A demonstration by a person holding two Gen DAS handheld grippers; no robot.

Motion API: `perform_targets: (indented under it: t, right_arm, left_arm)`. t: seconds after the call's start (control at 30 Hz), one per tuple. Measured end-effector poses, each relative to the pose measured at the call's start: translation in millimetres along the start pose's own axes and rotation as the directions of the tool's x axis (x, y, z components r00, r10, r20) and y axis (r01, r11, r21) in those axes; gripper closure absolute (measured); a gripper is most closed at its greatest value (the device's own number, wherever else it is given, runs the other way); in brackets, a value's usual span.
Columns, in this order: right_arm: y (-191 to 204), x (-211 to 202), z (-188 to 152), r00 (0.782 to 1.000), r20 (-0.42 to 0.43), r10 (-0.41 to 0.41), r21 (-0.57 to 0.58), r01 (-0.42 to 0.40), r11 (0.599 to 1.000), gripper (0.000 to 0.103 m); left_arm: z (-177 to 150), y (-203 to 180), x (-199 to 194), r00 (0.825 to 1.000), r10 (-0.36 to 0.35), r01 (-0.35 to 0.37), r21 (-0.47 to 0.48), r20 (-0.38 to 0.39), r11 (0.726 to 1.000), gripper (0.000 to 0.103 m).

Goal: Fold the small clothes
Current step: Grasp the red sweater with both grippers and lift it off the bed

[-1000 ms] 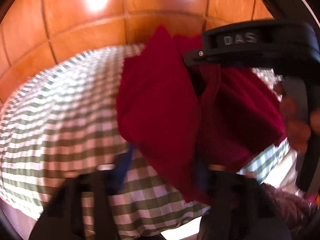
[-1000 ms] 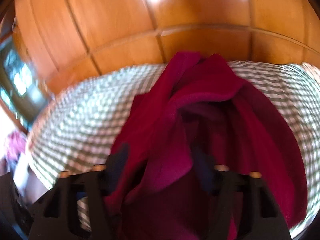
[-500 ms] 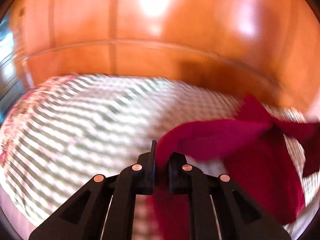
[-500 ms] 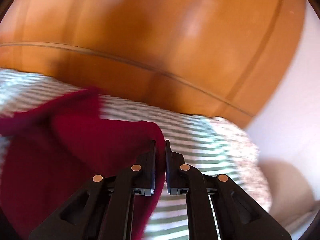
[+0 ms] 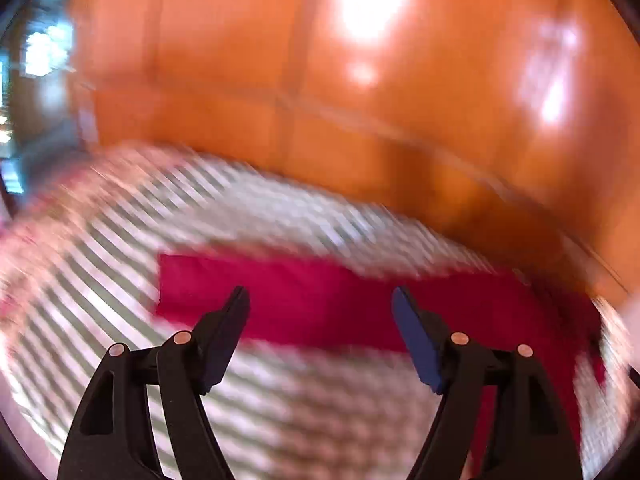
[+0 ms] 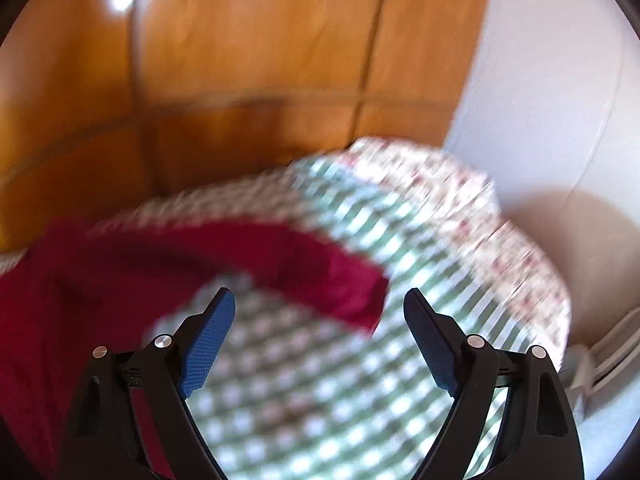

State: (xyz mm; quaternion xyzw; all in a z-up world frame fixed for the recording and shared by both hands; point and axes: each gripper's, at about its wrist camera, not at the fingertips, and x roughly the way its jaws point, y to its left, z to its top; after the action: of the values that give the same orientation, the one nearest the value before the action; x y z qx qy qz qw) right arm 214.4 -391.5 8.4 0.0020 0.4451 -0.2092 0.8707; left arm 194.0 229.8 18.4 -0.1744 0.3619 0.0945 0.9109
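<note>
A dark red garment (image 5: 320, 300) lies spread on the green-and-white checked cloth (image 5: 280, 400), one long part stretched across the left wrist view. My left gripper (image 5: 320, 298) hovers over it, its jaws opening, and nothing is pinched between them. In the right wrist view the same red garment (image 6: 120, 272) curves from the left to an end (image 6: 360, 292) just ahead of my right gripper (image 6: 320, 300). Its jaws are opening too, with only checked cloth (image 6: 320, 380) showing in the gap. Both views are blurred by motion.
A glossy orange wooden panel (image 5: 360, 100) rises right behind the checked surface. A floral-print border (image 6: 480, 208) edges the cloth at the right, beyond it a white wall (image 6: 560, 80). A window-like bright patch (image 5: 36, 52) shows at far left.
Both grippers were shut on ends of the red garment half a second ago; now both stand wide and the garment lies released on the cloth. The hands moved apart sideways.
</note>
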Motion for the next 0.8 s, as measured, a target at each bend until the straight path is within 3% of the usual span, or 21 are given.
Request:
perform_targets:
  t: [0.07, 0.1, 0.17, 0.23, 0.27, 0.3, 0.37, 0.47, 0.53, 0.57, 0.6, 0.63, 0.67, 0.73, 0.8]
  right_arm:
    - [3.7, -2.9, -35.2, 0.992, -0.072, 0.104, -0.010, -0.105, 0.994, 0.018]
    - [6.0, -5.6, -47.2, 0.985, -0.095, 0.142, -0.008, -0.143, 0.990, 0.018]
    - [10.8, -12.5, -72.0, 0.966, -0.146, 0.215, -0.001, -0.218, 0.976, 0.018]
    - [15.5, -20.6, -99.2, 0.937, -0.201, 0.286, 0.006, -0.291, 0.957, 0.018]
    - [18.2, -22.1, -107.9, 0.926, -0.222, 0.306, 0.007, -0.312, 0.950, 0.019]
    - [20.3, -23.9, -115.5, 0.916, -0.238, 0.323, 0.007, -0.331, 0.944, 0.021]
    - [24.6, -24.9, -128.2, 0.896, -0.267, 0.355, 0.008, -0.366, 0.931, 0.027]
    - [38.6, -20.5, -143.7, 0.871, -0.317, 0.376, -0.013, -0.400, 0.916, 0.039]
    - [46.7, -20.1, -147.9, 0.878, -0.320, 0.354, -0.049, -0.389, 0.920, 0.040]
    - [51.8, -21.8, -148.1, 0.877, -0.321, 0.357, -0.063, -0.395, 0.916, 0.046]
    - [54.7, -23.2, -147.9, 0.871, -0.324, 0.368, -0.068, -0.410, 0.910, 0.053]
    - [59.5, -24.6, -147.0, 0.866, -0.327, 0.377, -0.084, -0.424, 0.902, 0.069]
    - [66.2, -29.1, -146.0, 0.870, -0.329, 0.367, -0.124, -0.425, 0.896, 0.080]
    - [78.7, -41.1, -143.8, 0.881, -0.325, 0.344, -0.205, -0.421, 0.884, 0.093]
    - [87.3, -60.6, -136.3, 0.884, -0.294, 0.363, -0.254, -0.439, 0.862, 0.094]
  left_arm:
    - [-44.6, -17.5, 5.0, 0.978, -0.166, 0.170, 0.020, -0.126, 0.985, 0.033]
    - [-65.6, -26.7, 7.3, 0.954, -0.235, 0.242, 0.016, -0.186, 0.970, 0.035]
    - [-112.4, -51.0, 12.8, 0.876, -0.357, 0.376, -0.003, -0.325, 0.927, 0.038]
    - [-153.0, -73.4, 16.0, 0.804, -0.419, 0.453, -0.021, -0.421, 0.891, 0.040]
    - [-167.5, -84.0, 15.6, 0.777, -0.437, 0.478, -0.028, -0.453, 0.878, 0.041]
    - [-178.3, -90.9, 16.4, 0.758, -0.452, 0.495, -0.036, -0.471, 0.868, 0.041]
    - [-191.0, -106.5, 9.4, 0.753, -0.466, 0.513, -0.030, -0.464, 0.858, 0.039]
    - [-189.4, -123.4, 2.0, 0.708, -0.521, 0.555, -0.081, -0.476, 0.828, 0.039]
    - [-190.3, -135.5, -1.5, 0.713, -0.512, 0.564, -0.042, -0.479, 0.825, 0.041]
    - [-193.2, -141.3, -0.6, 0.713, -0.504, 0.563, -0.029, -0.487, 0.826, 0.044]
    - [-196.2, -145.6, 3.1, 0.717, -0.484, 0.550, -0.020, -0.501, 0.835, 0.057]
    - [-195.2, -149.0, 7.4, 0.726, -0.465, 0.534, -0.010, -0.506, 0.845, 0.080]
    - [-197.5, -147.3, 13.5, 0.738, -0.445, 0.519, 0.004, -0.507, 0.855, 0.087]
    - [-188.5, -142.7, 11.1, 0.743, -0.453, 0.514, -0.012, -0.492, 0.858, 0.094]
    - [-172.3, -134.9, -0.1, 0.784, -0.441, 0.500, 0.025, -0.437, 0.866, 0.095]
